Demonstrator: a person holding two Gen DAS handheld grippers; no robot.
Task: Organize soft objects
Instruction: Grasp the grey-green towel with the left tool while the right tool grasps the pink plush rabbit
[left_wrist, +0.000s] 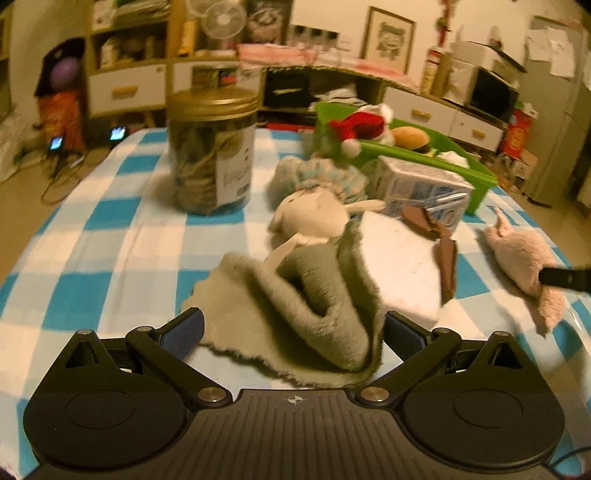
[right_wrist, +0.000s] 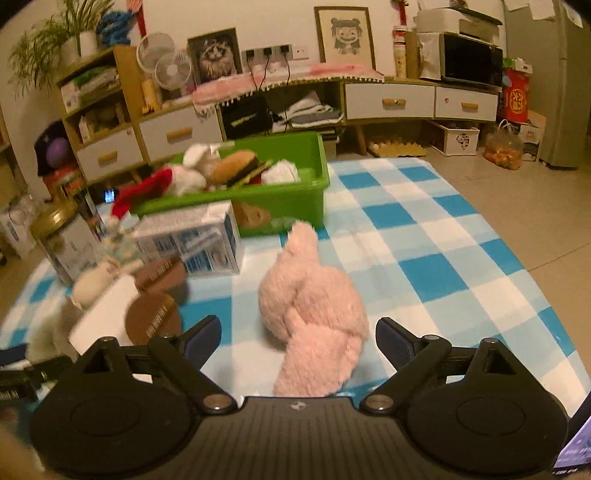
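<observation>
A grey-green furry cloth (left_wrist: 295, 314) lies crumpled on the blue-and-white checked tablecloth (left_wrist: 110, 240), between the fingers of my open left gripper (left_wrist: 293, 334). A cream doll (left_wrist: 314, 214) in a knitted blue dress lies just beyond it. A pink plush toy (right_wrist: 314, 310) lies between the fingers of my open right gripper (right_wrist: 299, 338); it also shows in the left wrist view (left_wrist: 524, 258). A green bin (right_wrist: 280, 199) behind holds a plush burger (right_wrist: 236, 168), a red Santa hat (right_wrist: 147, 188) and white soft toys.
A clear jar with a gold lid (left_wrist: 212, 151) stands at the back left. A milk carton (right_wrist: 192, 240) lies in front of the bin. A white block (left_wrist: 399, 266) and brown discs (right_wrist: 153, 321) lie mid-table. Cabinets line the far wall.
</observation>
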